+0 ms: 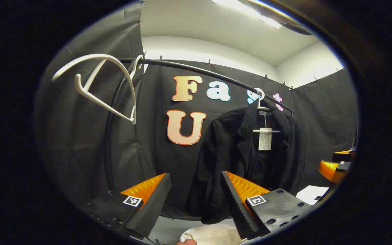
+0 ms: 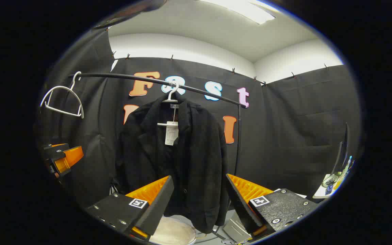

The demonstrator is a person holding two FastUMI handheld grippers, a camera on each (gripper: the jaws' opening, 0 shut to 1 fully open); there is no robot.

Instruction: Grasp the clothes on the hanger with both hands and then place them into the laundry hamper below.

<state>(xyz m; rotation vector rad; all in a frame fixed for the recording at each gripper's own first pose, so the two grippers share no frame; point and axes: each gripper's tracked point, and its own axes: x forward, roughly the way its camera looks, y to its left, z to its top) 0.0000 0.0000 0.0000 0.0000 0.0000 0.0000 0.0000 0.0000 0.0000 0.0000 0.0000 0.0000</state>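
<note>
both claws (image 1: 196, 200) (image 2: 199, 204) gape, well short of jacket (image 2: 175, 160).

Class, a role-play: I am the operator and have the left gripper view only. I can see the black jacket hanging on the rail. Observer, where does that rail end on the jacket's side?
Observer: In the right gripper view, the rail bends down into a post just right of the black jacket.
Operator: Is the right gripper ready to grasp?
Observer: The right gripper has its fingers apart and is gripping nothing.
Operator: Is anything beside the hamper?
Observer: A grey metal part lies low down, just right of the hamper.
</note>
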